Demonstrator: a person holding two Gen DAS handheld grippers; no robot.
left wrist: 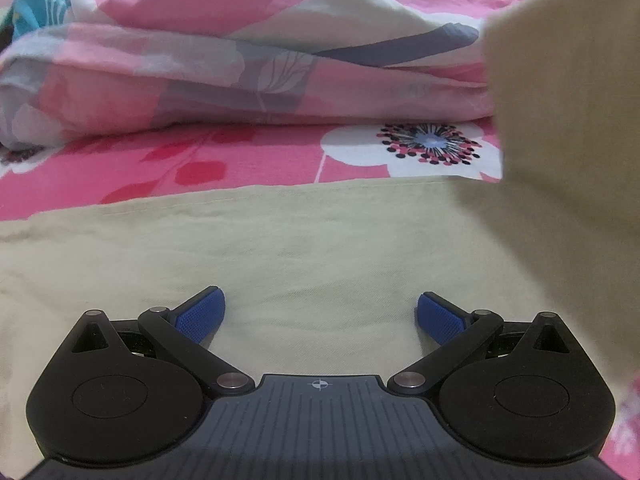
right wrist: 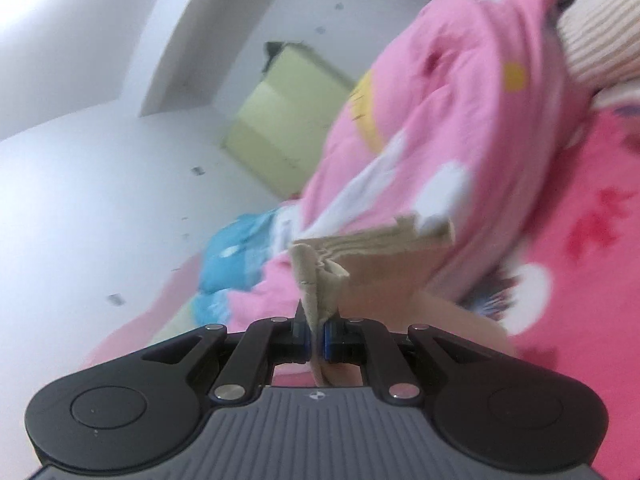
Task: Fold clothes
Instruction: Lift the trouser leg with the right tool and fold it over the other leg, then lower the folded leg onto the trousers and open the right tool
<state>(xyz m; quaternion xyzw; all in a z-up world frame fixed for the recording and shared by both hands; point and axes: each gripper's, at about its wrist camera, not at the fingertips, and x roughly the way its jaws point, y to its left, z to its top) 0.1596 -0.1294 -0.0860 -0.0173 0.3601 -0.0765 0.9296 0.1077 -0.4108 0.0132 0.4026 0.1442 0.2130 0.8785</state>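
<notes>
The left tool [left wrist: 320,316] hangs with its blue pads [left wrist: 200,314] spread wide, nothing between them, just over the beige garment [left wrist: 280,248] that lies flat across the lower half of the left wrist view on the pink floral bedsheet [left wrist: 140,168]. A folded floral quilt [left wrist: 180,64] fills the upper frame. The right tool [right wrist: 317,336] is clamped on a bunched edge of the beige garment [right wrist: 316,284], lifted at centre frame before a pink quilt [right wrist: 420,112].
</notes>
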